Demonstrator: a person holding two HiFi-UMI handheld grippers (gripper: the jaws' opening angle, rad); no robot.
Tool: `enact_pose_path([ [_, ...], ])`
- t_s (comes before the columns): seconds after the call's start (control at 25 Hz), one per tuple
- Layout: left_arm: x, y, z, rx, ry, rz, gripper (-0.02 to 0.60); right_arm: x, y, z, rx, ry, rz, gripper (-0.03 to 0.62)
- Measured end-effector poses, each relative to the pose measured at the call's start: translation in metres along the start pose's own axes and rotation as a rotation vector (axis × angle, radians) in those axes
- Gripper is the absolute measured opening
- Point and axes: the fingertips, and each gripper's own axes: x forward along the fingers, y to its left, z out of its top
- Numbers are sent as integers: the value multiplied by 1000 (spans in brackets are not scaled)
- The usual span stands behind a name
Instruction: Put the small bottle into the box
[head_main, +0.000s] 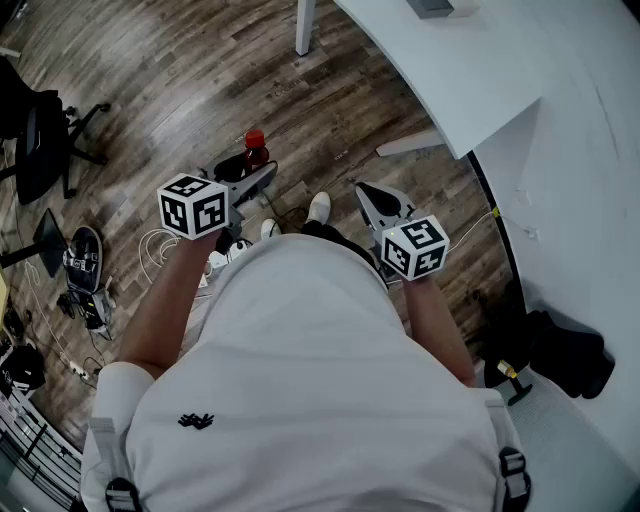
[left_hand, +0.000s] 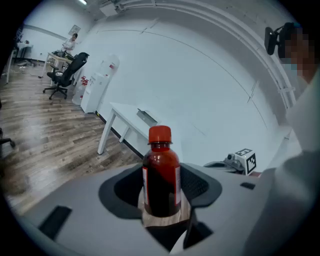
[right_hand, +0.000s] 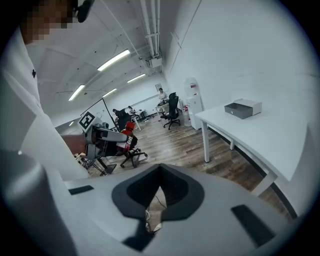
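Clamping the bottle (left_hand: 161, 165) upright, ready for the table's (right_hand: 260, 130) box (right_hand: 243, 108), the left tongs (left_hand: 162, 186) work alone; right tongs (right_hand: 159, 187) are closed, empty.

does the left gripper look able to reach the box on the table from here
Probably not: the box sits far off on the table, while the left gripper, holding the bottle, is over the floor. Nothing blocks the way.

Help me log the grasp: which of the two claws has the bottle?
The left claw: its jaws are closed on the red-capped small bottle. The right claw has nothing between its jaws.
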Motion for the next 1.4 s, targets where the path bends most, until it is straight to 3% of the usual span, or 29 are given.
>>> enact_pose_path([
  [0.48,74,-15,43,1,6,34,225,-1,-78,17,20,4,59,5],
  [0.64,94,-24,54,5,24,8,225,0,-90,18,30,7,73,5],
  [0.92,112,-36,73,51,49,-47,225,7,-103,25,46,-28,18,9],
  [1.2,151,12,111,79,88,-114,225,46,-133,60,62,-36,-60,9],
  [1.4,190,53,155,111,164,-171,224,79,-168,100,151,-51,-155,8],
])
